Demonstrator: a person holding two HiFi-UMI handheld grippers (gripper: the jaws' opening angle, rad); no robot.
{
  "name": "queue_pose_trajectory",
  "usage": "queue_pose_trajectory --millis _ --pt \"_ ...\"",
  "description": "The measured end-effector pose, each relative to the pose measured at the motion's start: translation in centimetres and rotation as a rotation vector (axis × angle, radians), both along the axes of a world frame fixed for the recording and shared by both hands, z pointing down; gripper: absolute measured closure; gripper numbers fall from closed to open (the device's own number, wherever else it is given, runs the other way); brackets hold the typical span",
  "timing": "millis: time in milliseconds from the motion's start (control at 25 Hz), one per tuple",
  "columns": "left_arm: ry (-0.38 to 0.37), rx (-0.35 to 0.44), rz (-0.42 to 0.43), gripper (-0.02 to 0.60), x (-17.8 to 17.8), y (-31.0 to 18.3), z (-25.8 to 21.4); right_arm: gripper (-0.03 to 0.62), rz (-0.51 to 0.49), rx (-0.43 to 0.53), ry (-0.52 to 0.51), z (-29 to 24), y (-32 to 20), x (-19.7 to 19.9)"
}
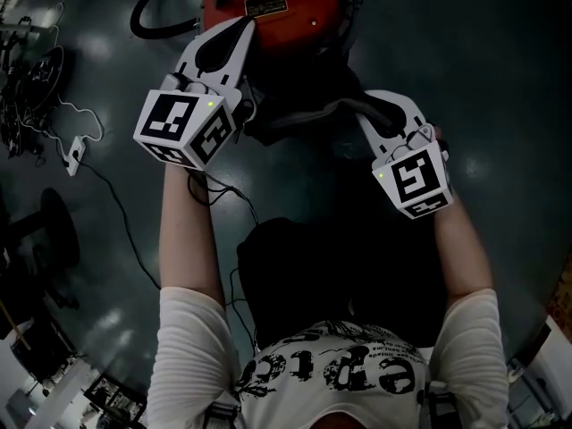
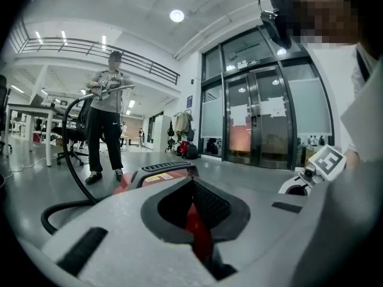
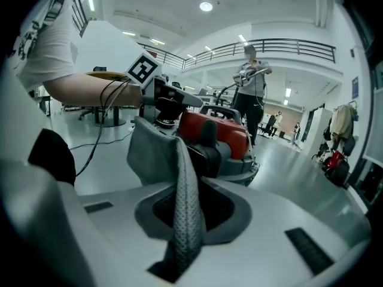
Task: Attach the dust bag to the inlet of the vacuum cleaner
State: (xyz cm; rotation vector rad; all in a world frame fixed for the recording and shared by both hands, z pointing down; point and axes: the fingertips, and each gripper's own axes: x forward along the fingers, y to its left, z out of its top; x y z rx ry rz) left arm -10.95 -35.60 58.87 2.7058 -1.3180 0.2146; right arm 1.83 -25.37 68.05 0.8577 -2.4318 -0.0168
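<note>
The red vacuum cleaner (image 1: 277,3) (image 2: 158,173) (image 3: 215,130) stands on the dark floor ahead of me. A grey fabric dust bag (image 1: 304,119) (image 3: 152,154) hangs in front of it. My right gripper (image 1: 366,105) (image 3: 190,214) is shut on a fold of the bag's textured cloth. My left gripper (image 1: 243,32) (image 2: 194,214) reaches to the vacuum's near edge, its jaws shut on a narrow red piece (image 2: 196,229). The inlet itself is hidden behind the bag and the grippers.
A black hose (image 1: 147,21) (image 2: 66,160) curls off the vacuum to the left. Cables and a power strip (image 1: 76,155) lie on the floor at left. A person (image 2: 108,118) (image 3: 251,94) stands beyond the vacuum holding the hose wand. Office chairs (image 2: 69,139) stand further back.
</note>
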Motion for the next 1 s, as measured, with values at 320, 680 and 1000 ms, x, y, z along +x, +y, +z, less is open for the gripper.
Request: queue_pose_trajectory --millis 320,680,1000 --pt "-0.006 0.028 0.021 0.578 0.1 0.3 -0.2 0.576 0.036 -0.025 0.000 -0.3 -0.5 -0.4" --pt "-0.032 0.057 0.022 0.578 0.1 0.3 -0.2 0.576 0.129 -0.109 -0.043 0.0 0.0 0.4" --pt "0.005 0.035 0.022 0.578 0.0 0.3 -0.3 0.458 0.160 -0.140 -0.054 -0.2 0.3 0.9"
